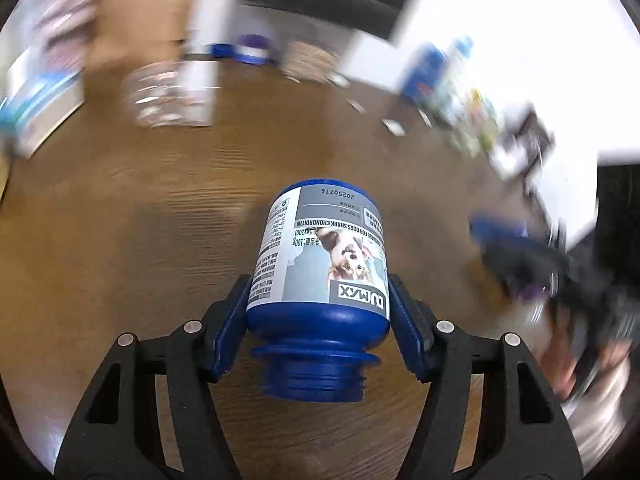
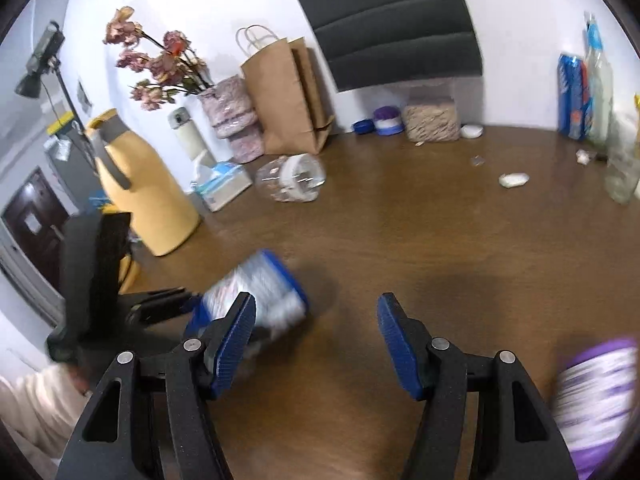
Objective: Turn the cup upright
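Note:
My left gripper (image 1: 318, 300) is shut on a blue bottle (image 1: 320, 264) with a grey dog-supplement label. The bottle's open threaded neck points toward the camera and its base points away, so the label reads upside down. It hangs above the brown wooden table (image 1: 140, 260). In the right wrist view the same blue bottle (image 2: 264, 292) shows blurred at lower left, held by the left gripper. My right gripper (image 2: 316, 320) is open and empty over the table, to the right of the bottle.
A purple-labelled bottle (image 2: 600, 396) is at the lower right edge. A yellow jug (image 2: 140, 188), tissue box (image 2: 224, 184), fallen clear jar (image 2: 292, 178), paper bag (image 2: 288, 96) and flower vase (image 2: 232, 120) stand at the back left. Bottles (image 2: 592, 88) stand at the back right.

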The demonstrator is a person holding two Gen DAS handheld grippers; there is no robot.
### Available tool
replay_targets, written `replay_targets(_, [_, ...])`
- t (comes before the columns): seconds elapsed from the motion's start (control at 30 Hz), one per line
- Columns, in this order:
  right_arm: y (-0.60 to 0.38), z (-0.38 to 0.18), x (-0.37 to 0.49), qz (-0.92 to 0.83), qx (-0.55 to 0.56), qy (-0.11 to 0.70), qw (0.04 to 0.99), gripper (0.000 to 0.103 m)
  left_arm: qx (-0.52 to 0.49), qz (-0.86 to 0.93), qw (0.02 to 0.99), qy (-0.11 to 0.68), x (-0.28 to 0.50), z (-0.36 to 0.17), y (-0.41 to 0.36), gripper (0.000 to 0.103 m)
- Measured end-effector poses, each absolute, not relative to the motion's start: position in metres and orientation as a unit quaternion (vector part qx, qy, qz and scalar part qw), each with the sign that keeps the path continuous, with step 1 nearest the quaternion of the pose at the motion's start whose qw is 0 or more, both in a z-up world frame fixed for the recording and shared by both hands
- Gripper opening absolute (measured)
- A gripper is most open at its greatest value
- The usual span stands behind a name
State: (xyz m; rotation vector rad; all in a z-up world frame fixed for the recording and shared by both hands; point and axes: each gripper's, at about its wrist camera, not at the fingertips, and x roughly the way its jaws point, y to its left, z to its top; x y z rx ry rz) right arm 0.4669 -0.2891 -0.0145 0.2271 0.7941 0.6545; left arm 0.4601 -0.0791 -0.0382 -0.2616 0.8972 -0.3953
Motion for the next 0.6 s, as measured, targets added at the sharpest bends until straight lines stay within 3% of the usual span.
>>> replay_targets(0.17, [-0.269,-0.035,0.473,0.402,0.240,0.409,0.783,0.076,-0.123,-0.192,0.896,0.381,0.431,-0.025,-0.070,0.061])
replay_targets(0.33, [-0.250,-0.050,0.483,0.432,0.329,0.419,0.727,0.076,-0.096,-0.201,0.911,0.347,0.412,-0.014,-0.077,0.060])
replay_targets(0.37, [-0.247,-0.049,0.485,0.427,0.322,0.419,0.733,0.070,-0.085,-0.198,0.914,0.345,0.407,-0.014,-0.077,0.060])
replay_targets(0.43, [-0.242,-0.045,0.487,0.415,0.295,0.425,0.748,0.050,-0.076,-0.197,0.911,0.356,0.403,-0.014,-0.074,0.072])
replay_targets(0.47, [-0.241,-0.040,0.489,0.399,0.272,0.426,0.765,0.034,-0.077,-0.211,0.902,0.369,0.405,-0.014,-0.069,0.073])
replay_targets(0.5, [-0.240,-0.034,0.490,0.380,0.237,0.430,0.784,0.001,-0.079,-0.225,0.897,0.372,0.400,-0.015,-0.062,0.075])
replay_targets(0.6, [-0.222,-0.022,0.493,0.345,0.087,0.431,0.829,0.001,-0.058,-0.205,0.901,0.377,0.390,-0.016,-0.037,0.075])
